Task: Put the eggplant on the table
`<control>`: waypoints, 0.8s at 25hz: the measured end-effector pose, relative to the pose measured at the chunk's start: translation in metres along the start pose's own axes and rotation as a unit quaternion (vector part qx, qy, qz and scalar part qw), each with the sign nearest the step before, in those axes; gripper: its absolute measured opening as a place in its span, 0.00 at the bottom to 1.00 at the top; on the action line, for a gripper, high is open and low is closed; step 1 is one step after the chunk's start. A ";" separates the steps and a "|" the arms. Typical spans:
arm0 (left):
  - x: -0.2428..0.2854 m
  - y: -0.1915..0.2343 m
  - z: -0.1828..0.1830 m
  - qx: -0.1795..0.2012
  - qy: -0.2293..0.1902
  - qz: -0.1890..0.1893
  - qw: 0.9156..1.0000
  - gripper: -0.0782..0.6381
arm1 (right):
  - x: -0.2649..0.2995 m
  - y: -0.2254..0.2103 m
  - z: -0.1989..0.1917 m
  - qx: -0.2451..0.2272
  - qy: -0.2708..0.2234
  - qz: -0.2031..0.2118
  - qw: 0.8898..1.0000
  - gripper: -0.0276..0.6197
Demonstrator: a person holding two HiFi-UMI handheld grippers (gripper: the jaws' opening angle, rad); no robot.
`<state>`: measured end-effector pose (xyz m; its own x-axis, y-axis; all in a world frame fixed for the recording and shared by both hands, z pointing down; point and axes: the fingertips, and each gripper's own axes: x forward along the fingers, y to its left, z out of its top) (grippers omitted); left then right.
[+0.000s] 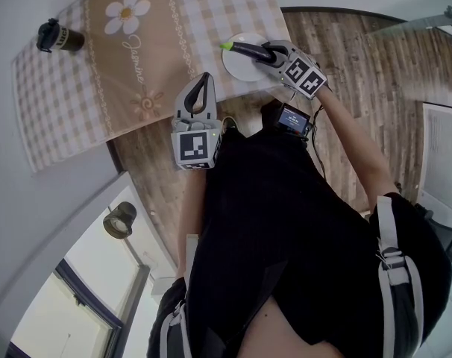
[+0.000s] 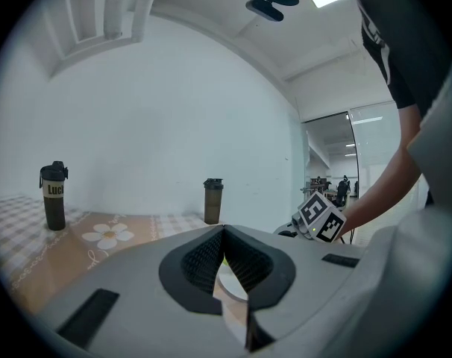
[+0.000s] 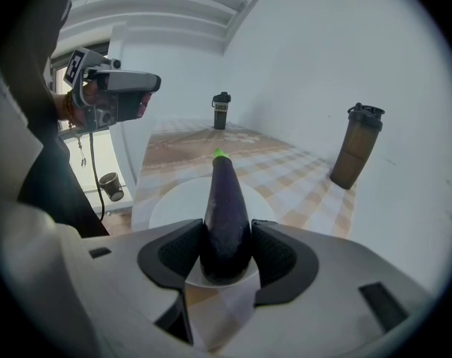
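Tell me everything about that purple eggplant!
The eggplant is dark purple, smooth and shiny, long and tapering, with a bright green tip pointing away from the right gripper. That gripper's jaws pinch its thick end from both sides. It is held over a white plate on the checked tablecloth; whether it touches the plate cannot be told.

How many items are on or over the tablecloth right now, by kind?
Eggplant: 1
Plate: 1
Bottles: 2
Total: 4
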<state>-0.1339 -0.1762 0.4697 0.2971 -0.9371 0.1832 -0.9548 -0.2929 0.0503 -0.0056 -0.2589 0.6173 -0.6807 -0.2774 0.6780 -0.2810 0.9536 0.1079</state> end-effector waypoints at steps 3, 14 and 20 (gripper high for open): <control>0.001 -0.002 -0.001 -0.002 -0.001 -0.004 1.000 0.11 | 0.001 0.000 0.000 0.002 0.001 0.000 1.000 0.37; -0.002 0.002 -0.001 -0.005 0.001 0.002 1.000 0.11 | 0.005 0.000 -0.001 0.008 0.001 0.001 1.000 0.37; -0.003 0.001 -0.005 -0.007 0.000 -0.002 1.000 0.11 | 0.006 0.000 0.001 0.011 -0.003 -0.004 1.000 0.37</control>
<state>-0.1357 -0.1730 0.4741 0.3006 -0.9359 0.1838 -0.9537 -0.2935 0.0653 -0.0098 -0.2609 0.6207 -0.6821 -0.2862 0.6729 -0.3019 0.9484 0.0973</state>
